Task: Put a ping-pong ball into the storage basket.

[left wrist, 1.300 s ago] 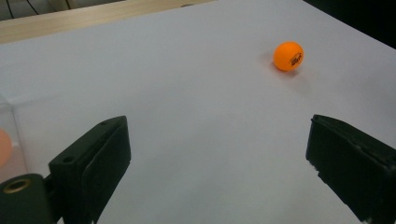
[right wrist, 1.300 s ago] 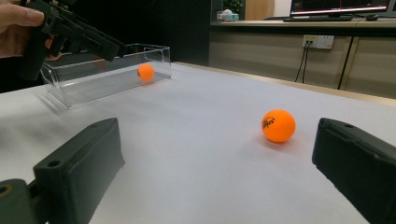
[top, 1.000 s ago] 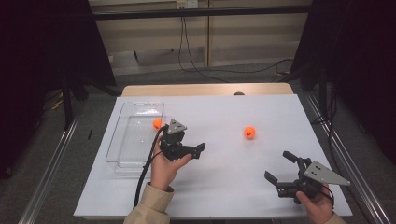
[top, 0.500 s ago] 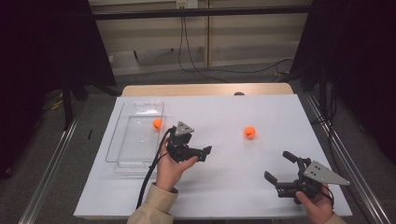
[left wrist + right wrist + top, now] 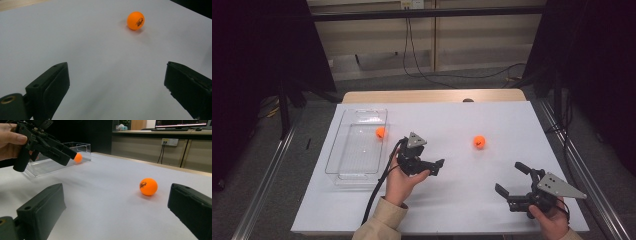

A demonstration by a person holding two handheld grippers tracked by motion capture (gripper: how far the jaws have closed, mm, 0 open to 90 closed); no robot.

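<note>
Two orange balls show in the high view: one ball [image 5: 480, 142] lies bare on the white worktop [image 5: 462, 200], a little to the 2 o'clock side of centre, and a second ball [image 5: 381, 132] sits inside the clear tray [image 5: 343, 170] at the worktop's 9 o'clock side, toward that tray's far end. Left tongs [image 5: 436, 167] hover near the middle of the worktop, held in the left hand [image 5: 401, 184], just to the 3 o'clock side of the tray and pointing toward 3 o'clock; their jaws stand wide apart with nothing between them. From them the free ball lies toward 2 o'clock, near but apart. In the left gripper view that ball [image 5: 135, 20] rests at about 1 o'clock, well ahead of the spread jaws, with black print on its side. Right tongs [image 5: 510, 180] sit low at the worktop's 5 o'clock corner in the right hand [image 5: 552, 220], pointing toward 10 o'clock, jaws also wide and holding nothing; the free ball is toward 11 o'clock from them, well apart. In the right gripper view the ball [image 5: 148, 186] lies between the lines of the two jaws, nearer the right one, while the left tongs [image 5: 71, 153] cross in front of the tray [image 5: 50, 165] at 10 o'clock, half hiding the second ball [image 5: 78, 157].
</note>
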